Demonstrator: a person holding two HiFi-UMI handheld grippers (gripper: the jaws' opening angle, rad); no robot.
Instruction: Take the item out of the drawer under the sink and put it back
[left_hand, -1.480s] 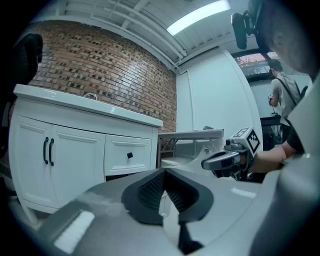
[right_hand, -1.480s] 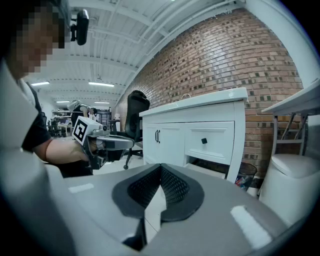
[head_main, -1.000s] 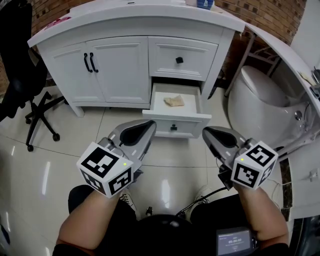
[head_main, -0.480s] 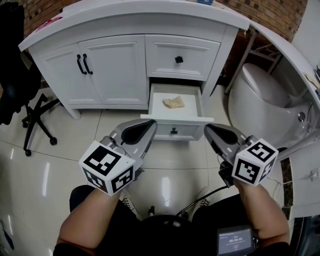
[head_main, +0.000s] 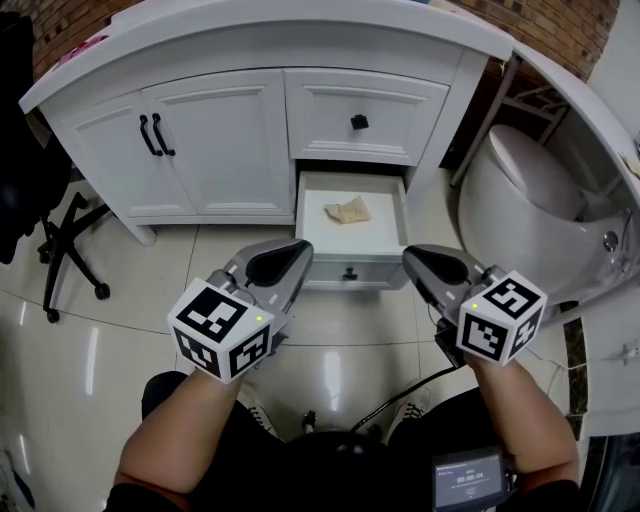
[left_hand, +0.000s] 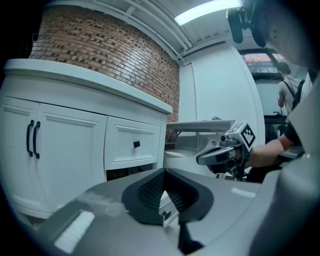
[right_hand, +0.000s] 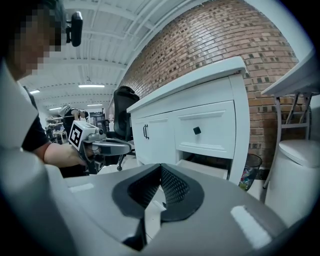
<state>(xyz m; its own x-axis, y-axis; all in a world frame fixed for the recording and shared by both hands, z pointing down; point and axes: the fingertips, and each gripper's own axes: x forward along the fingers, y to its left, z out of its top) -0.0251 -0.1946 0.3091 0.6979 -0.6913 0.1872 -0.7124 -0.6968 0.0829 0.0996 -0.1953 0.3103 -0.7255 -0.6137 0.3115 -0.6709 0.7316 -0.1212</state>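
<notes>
The lower drawer (head_main: 350, 262) of the white vanity stands pulled out. A crumpled beige item (head_main: 347, 210) lies on its white bottom, toward the back. My left gripper (head_main: 300, 249) hovers just in front of the drawer's left front corner, jaws shut and holding nothing. My right gripper (head_main: 411, 257) hangs at the right front corner, also shut and holding nothing. In the left gripper view the shut pads (left_hand: 150, 187) point at the drawer front, and the right gripper (left_hand: 220, 156) shows across. The right gripper view looks over its shut pads (right_hand: 172, 189) toward the open drawer (right_hand: 202, 167).
Above the open drawer is a shut drawer with a black knob (head_main: 359, 122). Two cabinet doors with black handles (head_main: 152, 135) lie to the left. A white toilet (head_main: 520, 185) stands close on the right, a black office chair (head_main: 45, 215) on the left. A bin (right_hand: 247, 175) sits beside the vanity.
Both grippers have kept shut in front of the drawer, and the left one has edged slightly right. The head view has shifted so the vanity sits further left. The drawer and item are unmoved.
</notes>
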